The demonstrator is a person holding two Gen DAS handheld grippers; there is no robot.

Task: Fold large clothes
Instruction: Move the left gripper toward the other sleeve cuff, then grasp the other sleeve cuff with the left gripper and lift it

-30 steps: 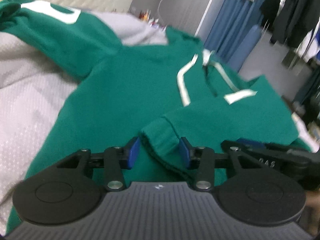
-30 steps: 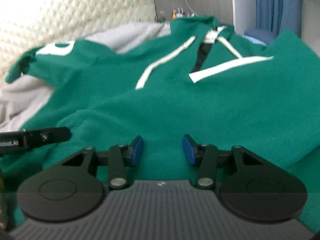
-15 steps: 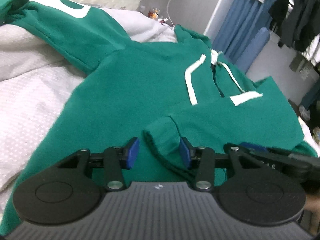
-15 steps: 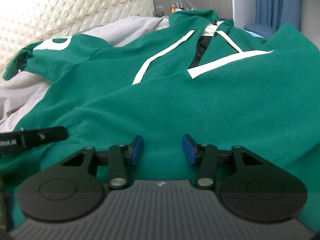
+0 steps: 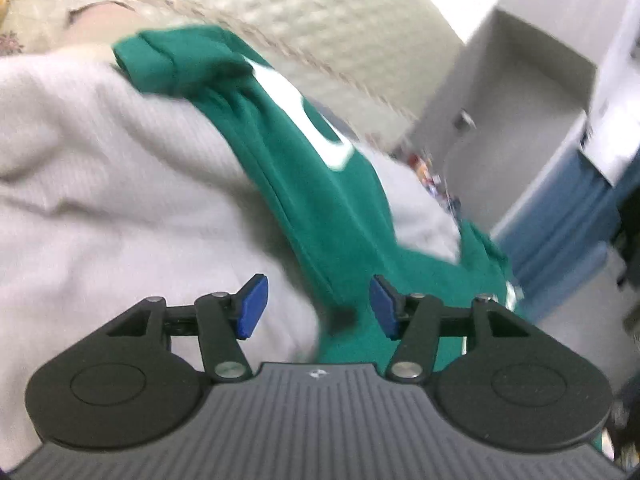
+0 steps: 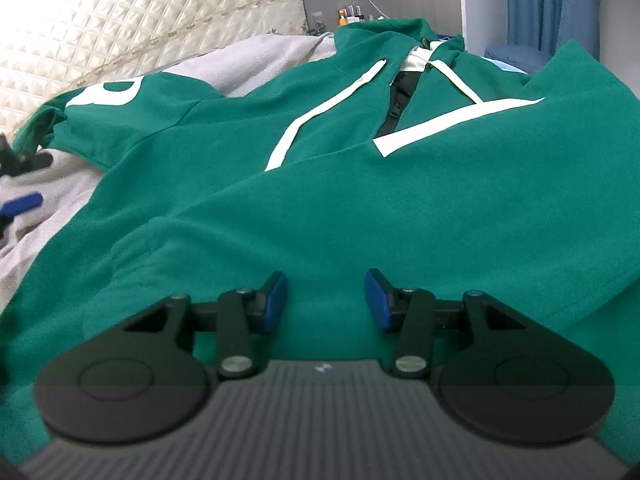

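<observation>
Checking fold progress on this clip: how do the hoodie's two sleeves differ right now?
The sleeve with the white letter stretches out sideways from the green hoodie onto the grey bedding; the other sleeve is folded across the hoodie's front. The outstretched sleeve's cuff looks bunched at the far end; the folded sleeve's cuff lies flat near the right gripper. Both are green.

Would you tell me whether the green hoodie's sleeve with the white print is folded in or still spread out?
Spread out: the sleeve stretches away from the hoodie body across the grey bedding, not yet folded in.
</observation>
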